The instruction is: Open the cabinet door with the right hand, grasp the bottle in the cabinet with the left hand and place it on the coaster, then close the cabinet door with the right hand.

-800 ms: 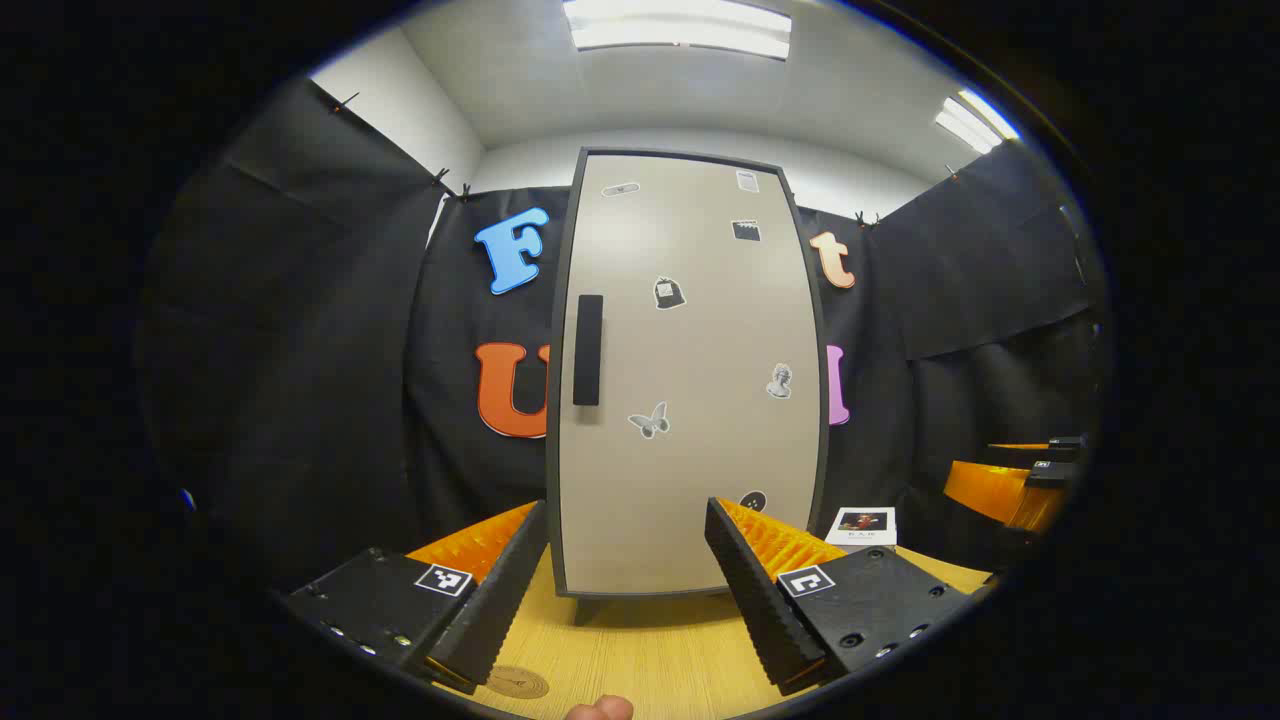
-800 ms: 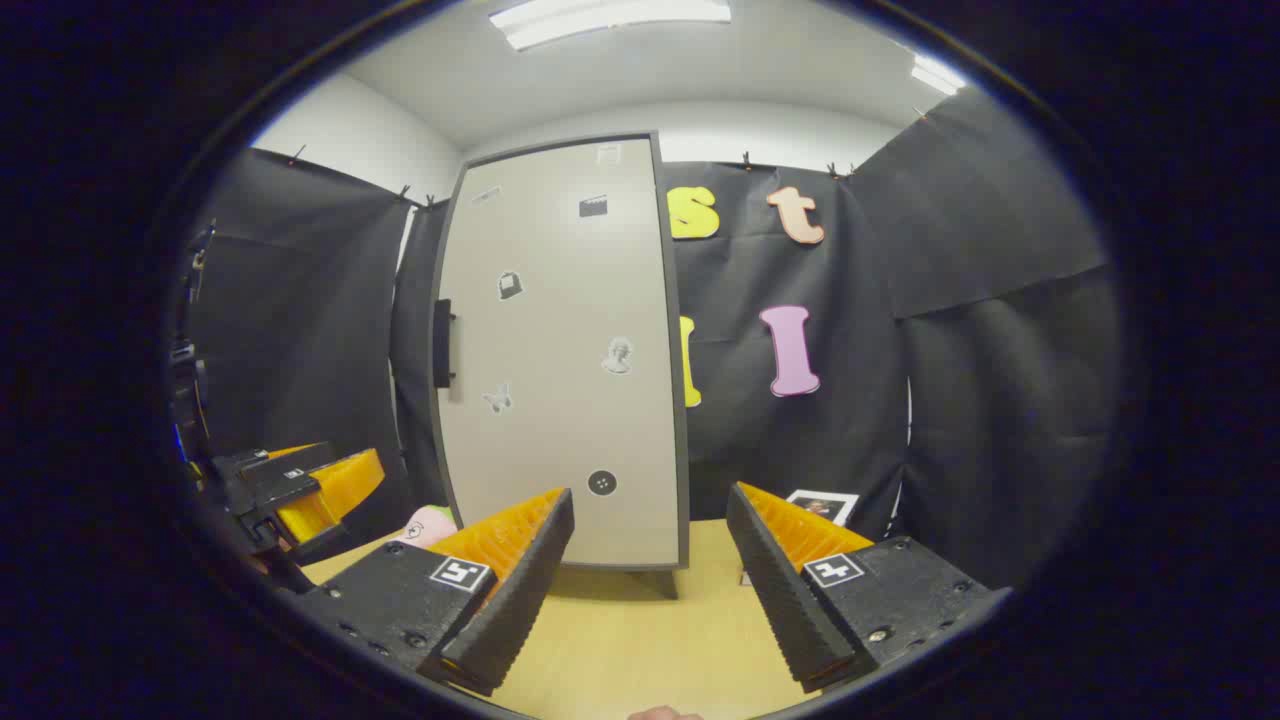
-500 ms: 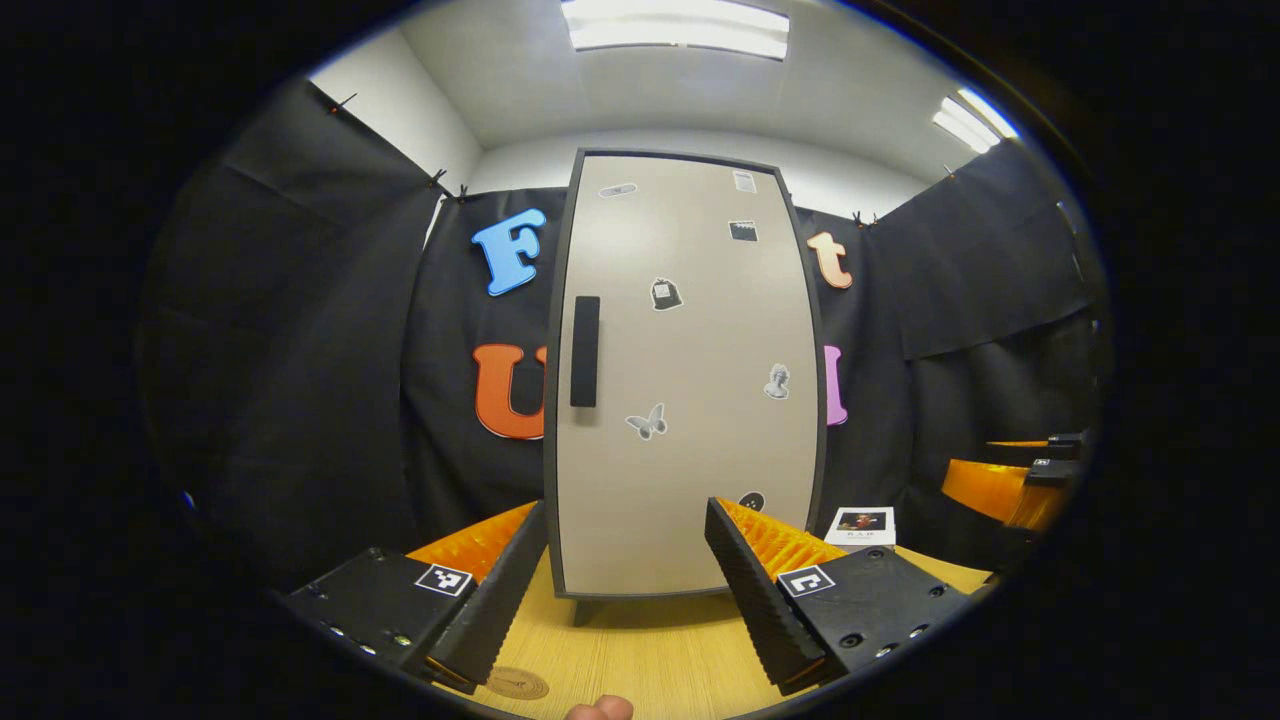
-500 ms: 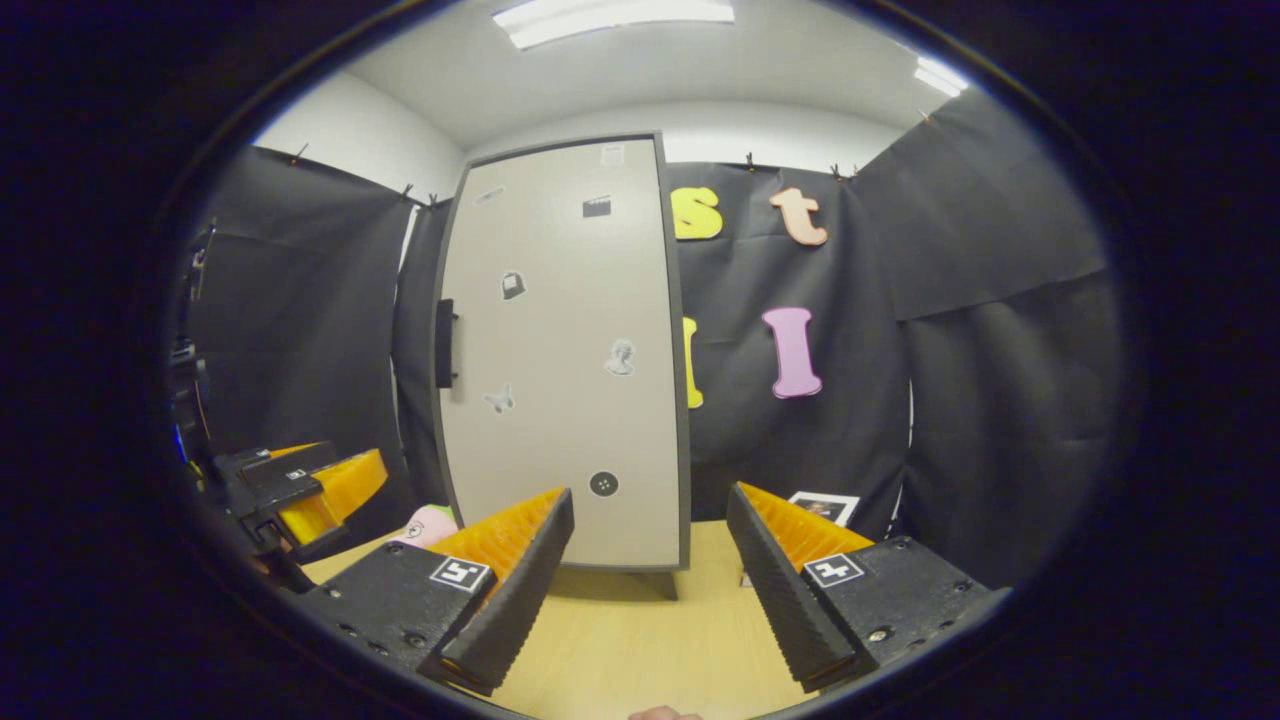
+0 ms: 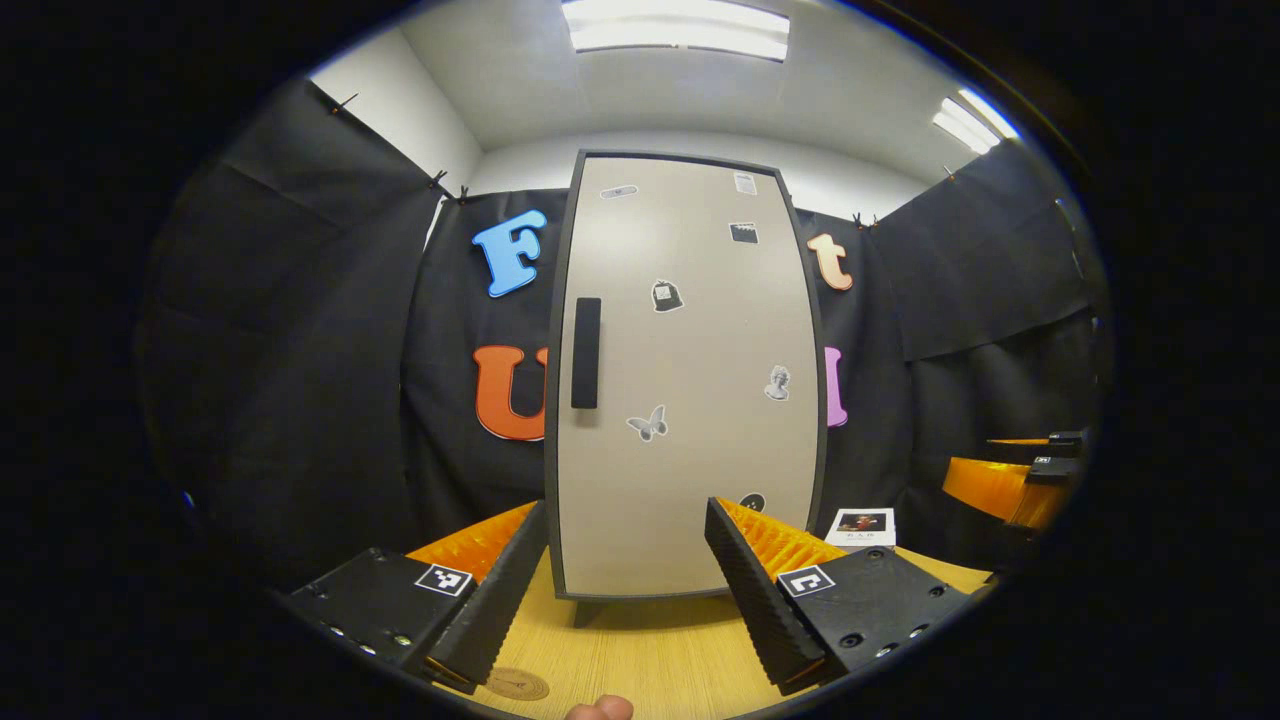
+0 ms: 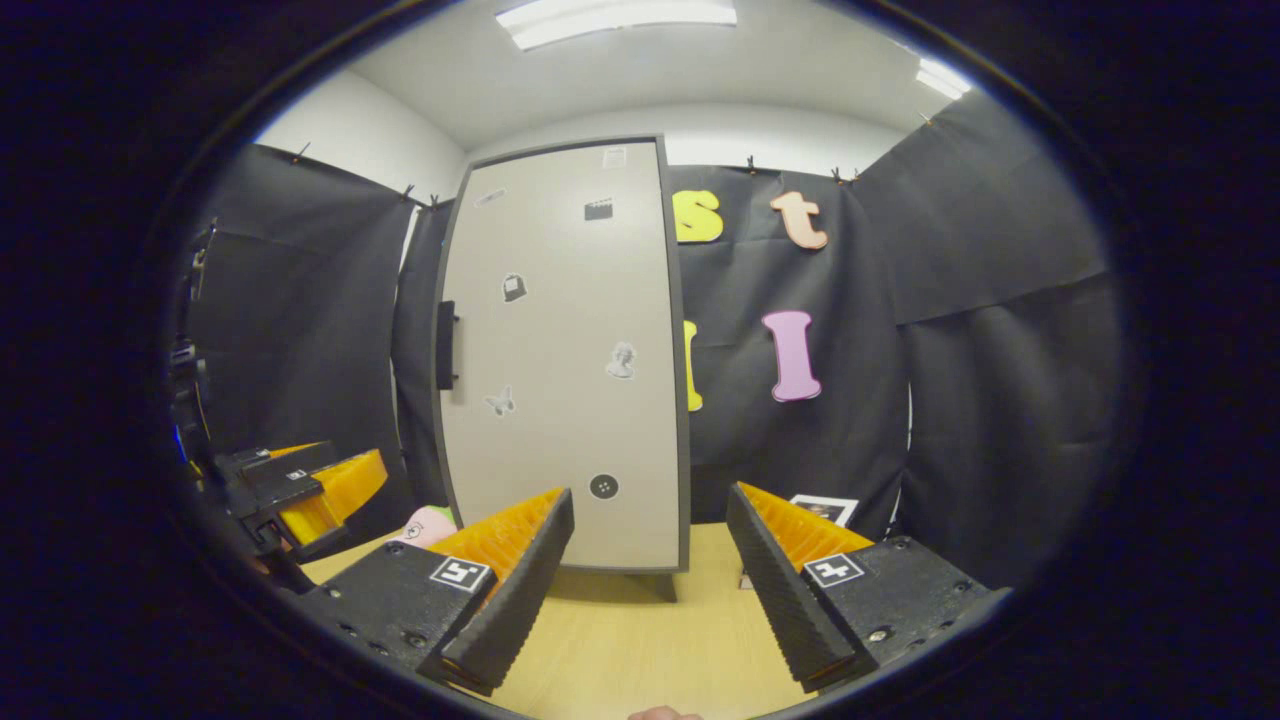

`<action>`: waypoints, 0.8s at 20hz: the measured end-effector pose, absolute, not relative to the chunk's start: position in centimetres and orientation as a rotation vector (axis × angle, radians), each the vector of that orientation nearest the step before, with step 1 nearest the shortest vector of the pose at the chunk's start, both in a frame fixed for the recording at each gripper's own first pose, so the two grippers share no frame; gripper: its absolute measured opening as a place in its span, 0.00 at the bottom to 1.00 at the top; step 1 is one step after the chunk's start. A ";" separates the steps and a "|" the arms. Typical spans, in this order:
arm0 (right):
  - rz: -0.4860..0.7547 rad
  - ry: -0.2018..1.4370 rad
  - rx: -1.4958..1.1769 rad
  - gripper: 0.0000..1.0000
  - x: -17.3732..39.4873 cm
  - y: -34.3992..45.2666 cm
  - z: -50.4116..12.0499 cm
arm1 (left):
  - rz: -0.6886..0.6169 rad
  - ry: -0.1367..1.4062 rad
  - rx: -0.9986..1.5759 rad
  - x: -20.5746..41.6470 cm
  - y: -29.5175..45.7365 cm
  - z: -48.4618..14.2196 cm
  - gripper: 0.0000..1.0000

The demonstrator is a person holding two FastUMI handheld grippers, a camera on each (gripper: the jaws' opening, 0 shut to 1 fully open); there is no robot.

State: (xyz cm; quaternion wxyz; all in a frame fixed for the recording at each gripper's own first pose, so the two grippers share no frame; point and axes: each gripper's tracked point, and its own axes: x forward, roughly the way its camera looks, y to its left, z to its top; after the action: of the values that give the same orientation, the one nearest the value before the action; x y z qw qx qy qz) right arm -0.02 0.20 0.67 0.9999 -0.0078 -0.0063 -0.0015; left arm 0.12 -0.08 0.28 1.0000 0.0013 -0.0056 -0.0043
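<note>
Cabinet (image 5: 690, 380) stands upright on the wooden table (image 5: 650, 660), straight ahead in the left gripper view, with its grey door (image 5: 700, 450) flat in its dark frame. A black handle (image 5: 586, 352) runs vertically near the door's left edge, and several small stickers dot the panel, among them a butterfly (image 5: 648, 423). The bottle is out of sight, so I cannot tell where it sits.

Left gripper (image 5: 625, 590) hangs low over the table in front of the cabinet, its 2 fingers spread well apart with nothing between them. A round brown coaster (image 5: 517, 684) lies on the table just beside the left finger (image 5: 500, 590), near the bottom of the view. A fingertip (image 5: 600, 709) of the person shows at the very bottom edge. A small white card (image 5: 862, 525) rests on the table to the right of the cabinet, against the black cloth wall (image 5: 300, 350).

Right gripper (image 6: 650, 590) also hovers above the table (image 6: 640, 660), its 2 fingers parted and holding nothing. In the right gripper view the cabinet (image 6: 565, 360) stands left of center, its handle (image 6: 446, 345) on the far left edge of the door (image 6: 570, 420). Nothing lies between the right gripper and the door, though the handle is well apart from it. A pink object (image 6: 425, 525) sits on the table near the cabinet's lower left corner. The same card (image 6: 825, 508) lies to the right.

Each gripper appears at the edge of the other's view: the right one (image 5: 1020, 480) at far right, the left one (image 6: 300, 490) at far left.
</note>
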 end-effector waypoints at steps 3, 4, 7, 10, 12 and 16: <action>-0.008 -0.017 -0.023 0.94 -0.1 0.1 0.8 | -0.010 -0.005 0.005 0.1 0.0 0.1 0.95; -0.006 -0.017 -0.020 0.99 0.0 0.2 0.7 | -0.010 -0.004 0.005 0.0 0.0 0.1 0.95; 0.010 -0.008 0.004 0.99 0.1 1.0 0.4 | -0.003 -0.007 -0.001 0.0 0.0 0.2 0.95; 0.036 -0.006 -0.003 0.99 0.5 1.8 0.7 | 0.000 -0.006 -0.017 -0.1 0.0 0.2 0.95; 0.077 -0.011 -0.015 0.95 1.1 2.6 1.4 | 0.003 -0.003 -0.009 -0.3 0.3 0.1 0.95; 0.133 -0.035 -0.044 0.95 3.1 4.4 3.2 | 0.007 0.004 -0.005 -0.7 0.6 -0.3 0.95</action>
State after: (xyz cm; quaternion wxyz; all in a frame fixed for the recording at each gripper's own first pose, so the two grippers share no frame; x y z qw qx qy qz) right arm 3.06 4.36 3.20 0.9974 -0.0218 -0.0175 0.0662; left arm -0.70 0.59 -0.28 1.0000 -0.0023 0.0022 0.0034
